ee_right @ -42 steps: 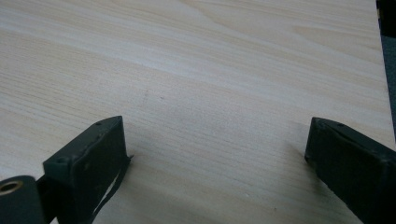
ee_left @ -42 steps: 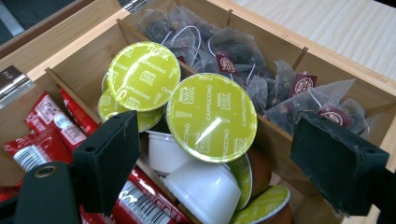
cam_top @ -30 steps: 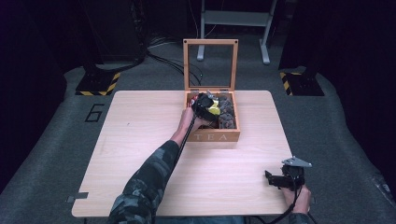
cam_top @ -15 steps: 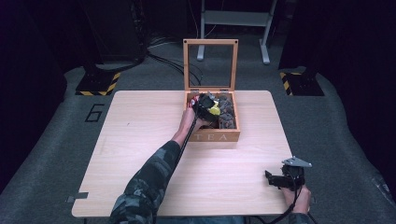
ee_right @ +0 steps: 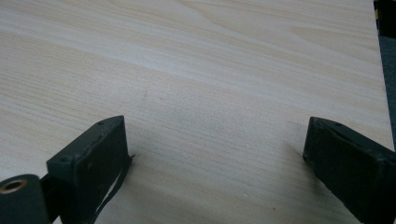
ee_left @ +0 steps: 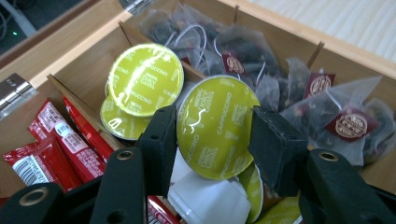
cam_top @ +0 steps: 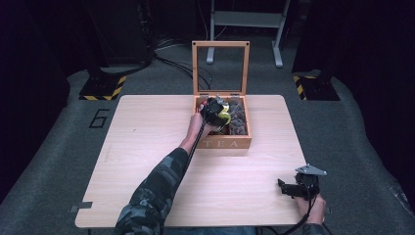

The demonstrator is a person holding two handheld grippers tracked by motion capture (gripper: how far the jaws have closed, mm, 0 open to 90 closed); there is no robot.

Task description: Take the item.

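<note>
Left gripper (ee_left: 212, 140) clamped the light, rigid cappuccino capsule (ee_left: 215, 126) by its rim, sparing the fragile foil; right gripper (ee_right: 215, 154) lay open.

High view: fixed above the person's edge of the bench (cam_top: 147, 147), facing forward and down, far enough to take in the whole top and the open tea box (cam_top: 222, 122). Left gripper view: rides its gripper, looking steeply down and very close into that same box (ee_left: 74, 70), the part shared with the high view. Right gripper view: low and close over bare bench top (ee_right: 196, 70) near the near right corner, also within the high view.
</note>
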